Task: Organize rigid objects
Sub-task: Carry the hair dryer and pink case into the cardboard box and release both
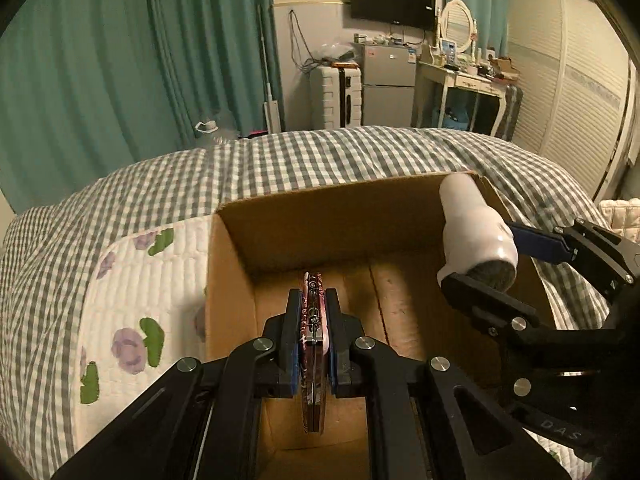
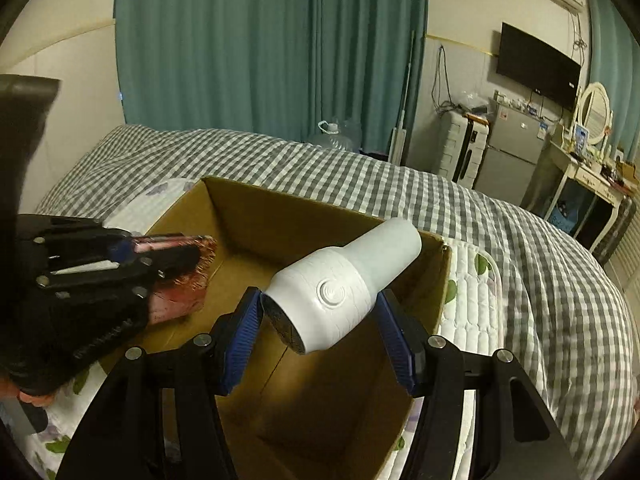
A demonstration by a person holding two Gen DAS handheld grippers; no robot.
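Note:
An open cardboard box [image 1: 320,216] [image 2: 304,216] sits on the bed. My left gripper [image 1: 313,300] is shut on a thin pink and dark-red patterned flat object [image 1: 314,332], held edge-up over the box's left half; it also shows in the right wrist view [image 2: 180,272]. My right gripper [image 2: 320,304] is shut on a white cylindrical device with a grey end [image 2: 340,284], held tilted over the box's right side; it also shows in the left wrist view [image 1: 476,228].
The bed has a grey checked cover [image 1: 320,156] and a white quilted pad with purple flowers [image 1: 132,308]. Teal curtains [image 1: 120,60], a small fridge [image 1: 386,88], a dressing table [image 1: 464,80] and a wardrobe [image 1: 568,92] stand beyond.

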